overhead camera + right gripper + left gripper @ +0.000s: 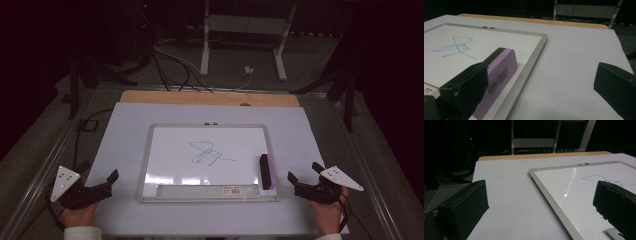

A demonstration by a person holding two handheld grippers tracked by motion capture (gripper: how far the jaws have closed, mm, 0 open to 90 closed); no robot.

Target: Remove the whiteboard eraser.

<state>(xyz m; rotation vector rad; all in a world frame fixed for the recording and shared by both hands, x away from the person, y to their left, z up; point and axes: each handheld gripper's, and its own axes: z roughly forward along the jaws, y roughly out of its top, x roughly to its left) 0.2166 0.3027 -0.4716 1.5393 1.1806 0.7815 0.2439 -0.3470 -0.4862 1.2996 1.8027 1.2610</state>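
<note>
A whiteboard (175, 160) with a metal frame lies in the middle of the white tabletop, with a blue scribble (210, 153) drawn on it. A purple eraser (267, 171) with a black top rests on the board's right edge. My left gripper (99, 171) is open, low over the table to the left of the board, with nothing between its jaws. My right gripper (304, 171) is open to the right of the board, a short way from the eraser. In the right gripper view the eraser (501, 68) lies just beyond the left jaw, inside the board's frame (534, 57).
The white sheet (125, 130) covers the table, and a wooden strip (210, 98) shows along its far edge. A pen tray with a label (205, 189) runs along the board's near edge. Cables (170, 65) and white desk legs (205, 45) stand on the dark floor behind.
</note>
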